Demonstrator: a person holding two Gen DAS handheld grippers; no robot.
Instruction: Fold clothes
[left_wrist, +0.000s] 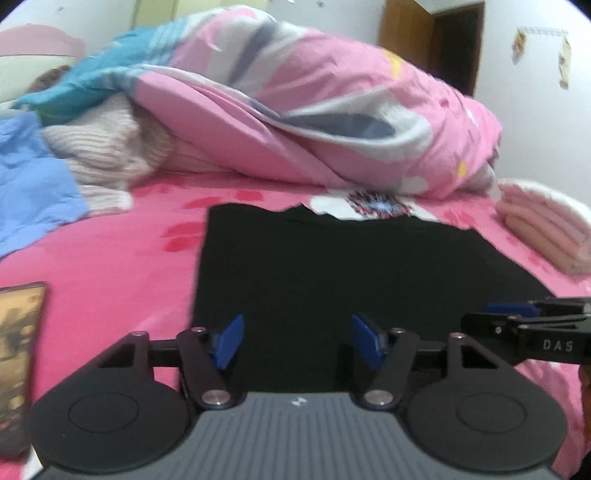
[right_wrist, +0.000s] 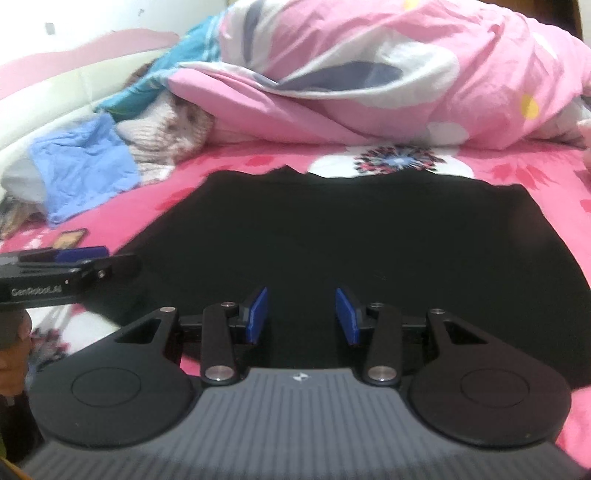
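**Both grippers open above a black garment on the bed**

A black garment (left_wrist: 332, 266) lies flat on the pink bed sheet (left_wrist: 110, 266), in the middle of the bed. It looks like a rough rectangle; its far edge is a little uneven and it covers part of a white flower print on the sheet. I cannot tell what kind of clothing it is, because the cloth is dark and the pictures are blurred.

The left gripper (left_wrist: 297, 341) is over the near edge of the garment. Its two blue pads are well apart and nothing is between them. The right gripper (right_wrist: 301, 314) is also over the near part of the garment, with its jaws spread and empty. Whether the pads touch the cloth, I cannot tell. Each gripper shows at the side edge of the other camera's picture, so they are close beside each other.

Behind the garment there is a big crumpled pink quilt (left_wrist: 332, 110) with white, grey and blue patterns. To the left of it lie a pale knitted sweater (left_wrist: 107, 155) and a blue cloth (left_wrist: 33, 177). At the far right a folded pale pink stack (left_wrist: 543, 232) rests on the sheet. A phone (left_wrist: 18, 354) lies on the sheet at the left, apart from the garment.
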